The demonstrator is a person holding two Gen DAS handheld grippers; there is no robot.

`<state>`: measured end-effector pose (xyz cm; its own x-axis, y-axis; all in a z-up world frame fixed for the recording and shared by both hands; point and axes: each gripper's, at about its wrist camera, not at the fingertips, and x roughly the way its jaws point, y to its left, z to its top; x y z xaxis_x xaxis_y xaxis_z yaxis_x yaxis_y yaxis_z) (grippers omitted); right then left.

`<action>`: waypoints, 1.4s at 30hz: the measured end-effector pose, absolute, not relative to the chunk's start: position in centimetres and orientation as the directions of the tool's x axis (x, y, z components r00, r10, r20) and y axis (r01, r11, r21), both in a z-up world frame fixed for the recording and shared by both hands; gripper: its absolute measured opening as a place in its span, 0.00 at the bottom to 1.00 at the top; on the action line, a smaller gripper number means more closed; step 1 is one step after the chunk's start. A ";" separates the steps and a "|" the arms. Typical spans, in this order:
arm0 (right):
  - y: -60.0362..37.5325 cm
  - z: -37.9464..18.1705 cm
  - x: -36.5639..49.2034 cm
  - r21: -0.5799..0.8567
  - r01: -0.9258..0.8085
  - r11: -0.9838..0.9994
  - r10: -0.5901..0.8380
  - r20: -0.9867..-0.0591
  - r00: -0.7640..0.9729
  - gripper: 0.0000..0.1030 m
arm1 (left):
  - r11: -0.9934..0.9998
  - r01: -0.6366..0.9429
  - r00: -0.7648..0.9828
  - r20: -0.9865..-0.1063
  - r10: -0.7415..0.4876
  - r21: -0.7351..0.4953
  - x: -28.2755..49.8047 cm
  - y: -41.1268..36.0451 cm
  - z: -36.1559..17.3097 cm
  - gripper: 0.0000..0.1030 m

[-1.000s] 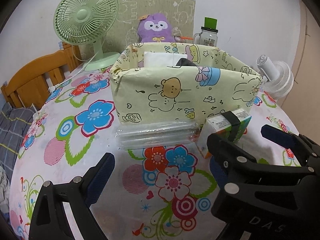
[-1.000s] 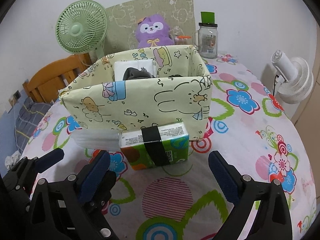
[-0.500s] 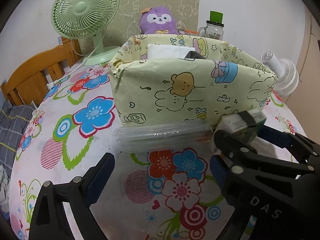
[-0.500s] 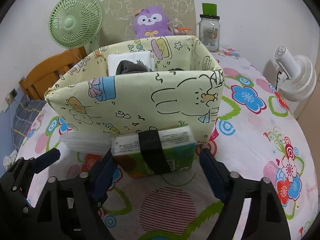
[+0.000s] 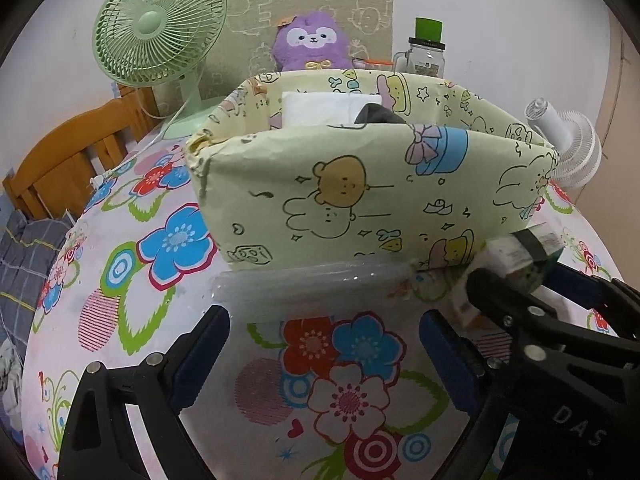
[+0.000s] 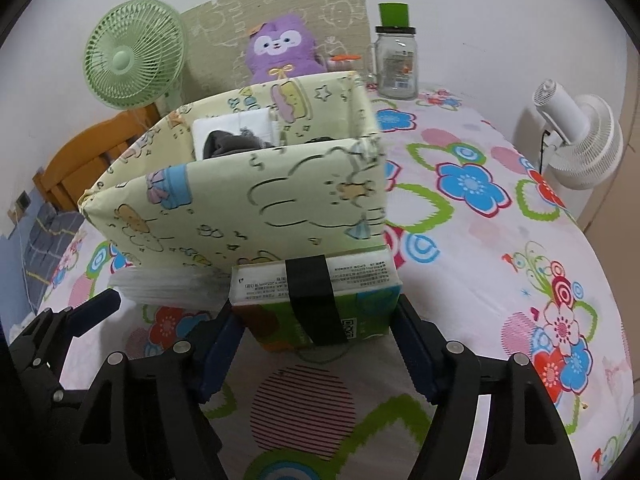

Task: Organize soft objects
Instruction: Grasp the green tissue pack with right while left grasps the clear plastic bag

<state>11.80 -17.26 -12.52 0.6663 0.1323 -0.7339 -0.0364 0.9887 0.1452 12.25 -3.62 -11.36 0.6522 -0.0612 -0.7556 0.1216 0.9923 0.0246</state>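
A green tissue pack (image 6: pixel 320 288) with a black band sits against the front of the yellow cartoon-print storage box (image 6: pixel 260 200). My right gripper (image 6: pixel 316 316) has a pad on each end of the pack, and its jaws are still closing. In the left wrist view the same pack (image 5: pixel 520 252) shows at the right. My left gripper (image 5: pixel 324 320) is open just short of a clear plastic pack (image 5: pixel 312 284) that lies along the box (image 5: pixel 360 184). Inside the box are a white pack (image 5: pixel 320 108) and a dark grey cloth (image 5: pixel 380 114).
A purple plush toy (image 5: pixel 312 44), a green fan (image 5: pixel 160 36) and a glass jar (image 5: pixel 426 56) stand behind the box. A white fan (image 6: pixel 576 136) is at the table's right edge. A wooden chair back (image 5: pixel 68 164) is at the left. A flowered cloth (image 5: pixel 344 380) covers the table.
My right gripper's jaws have come in from wide open onto the ends of the tissue pack. Both cameras have drawn a little nearer to the box. The left gripper stays open.
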 end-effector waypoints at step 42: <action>-17.3 -12.8 12.6 0.140 -0.038 0.989 0.131 -0.752 0.646 0.73 | 0.988 0.154 0.625 -0.776 -0.088 0.012 12.1 -4.7 -11.4 0.41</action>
